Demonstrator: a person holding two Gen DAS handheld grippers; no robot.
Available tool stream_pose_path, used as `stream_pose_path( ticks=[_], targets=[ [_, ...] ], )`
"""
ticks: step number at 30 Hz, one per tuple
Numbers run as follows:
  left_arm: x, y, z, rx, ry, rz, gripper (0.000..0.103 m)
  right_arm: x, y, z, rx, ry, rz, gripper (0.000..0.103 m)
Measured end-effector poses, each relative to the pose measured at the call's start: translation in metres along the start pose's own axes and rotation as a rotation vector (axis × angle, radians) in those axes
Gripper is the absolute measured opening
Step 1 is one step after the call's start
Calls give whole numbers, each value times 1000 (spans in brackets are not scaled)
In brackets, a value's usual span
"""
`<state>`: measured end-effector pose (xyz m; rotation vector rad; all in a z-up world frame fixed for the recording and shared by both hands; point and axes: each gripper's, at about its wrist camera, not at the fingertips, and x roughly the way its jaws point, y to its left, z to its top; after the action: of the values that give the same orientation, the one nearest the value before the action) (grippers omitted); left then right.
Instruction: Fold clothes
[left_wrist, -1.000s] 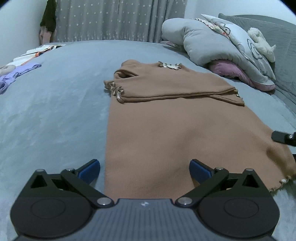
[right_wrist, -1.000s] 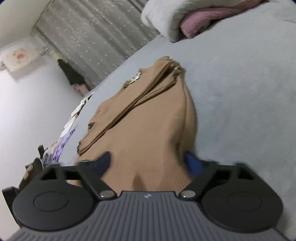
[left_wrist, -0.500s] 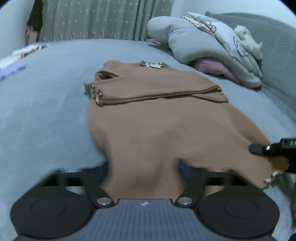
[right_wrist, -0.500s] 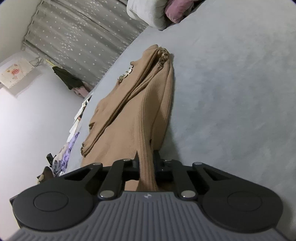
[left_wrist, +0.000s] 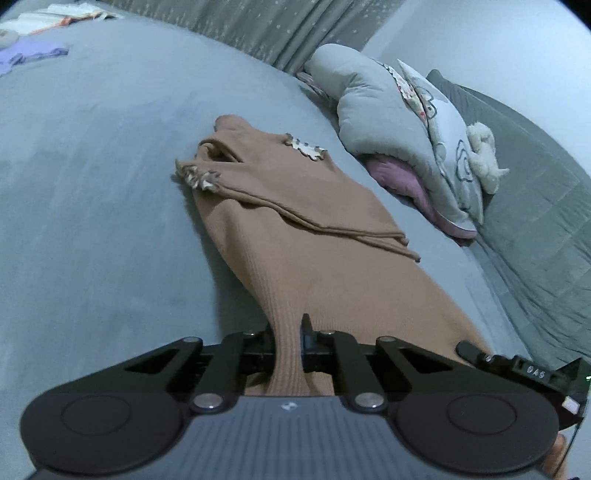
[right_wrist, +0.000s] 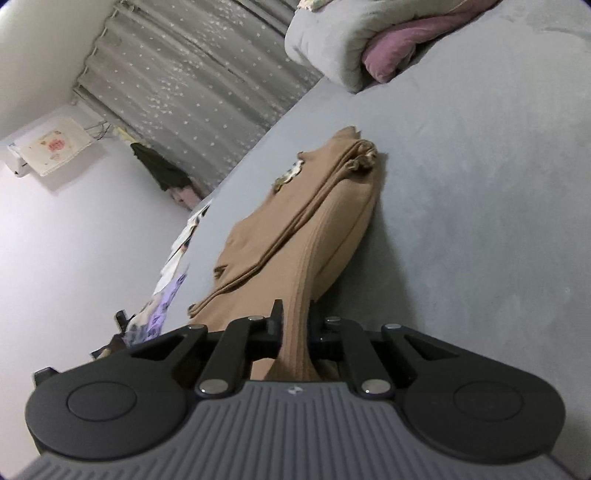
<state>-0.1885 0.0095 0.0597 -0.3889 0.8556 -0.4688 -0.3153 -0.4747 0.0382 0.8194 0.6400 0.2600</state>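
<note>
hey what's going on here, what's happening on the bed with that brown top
A person is folding a brown sweater on a grey bed, with a handheld gripper in each hand. The left gripper and the right gripper are each shut on a pinch of the sweater's near hem. The sleeves are already folded across the chest. The hem end is lifted off the bed, while the collar end lies flat.

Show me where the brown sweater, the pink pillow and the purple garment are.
brown sweater (left_wrist: 332, 266), left wrist view, on its ribbed body.
pink pillow (left_wrist: 402, 181), left wrist view, on its exposed lower edge.
purple garment (left_wrist: 33, 51), left wrist view, on its middle.
</note>
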Motion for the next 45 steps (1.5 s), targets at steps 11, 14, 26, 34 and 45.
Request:
stream_pose_path(
  ticks=[11, 14, 26, 34, 45],
  targets=[
    [-56, 30, -30, -16, 39, 15, 8, -75, -6, -12, -56, -66, -44, 15],
    [-55, 40, -30, -70, 74, -3, 9, -83, -20, -9, 7, -75, -86, 16],
    [-53, 31, -64, -204, 93, 5, 63, -73, -69, -60, 386, 29, 15, 30],
    [-19, 35, -59, -258, 33, -85, 9, -59, -37, -60, 234, -29, 1, 6],
    [-58, 20, -2, -293, -83, -163, 9, -82, 4, -4, 33, -214, 67, 6]
  ],
)
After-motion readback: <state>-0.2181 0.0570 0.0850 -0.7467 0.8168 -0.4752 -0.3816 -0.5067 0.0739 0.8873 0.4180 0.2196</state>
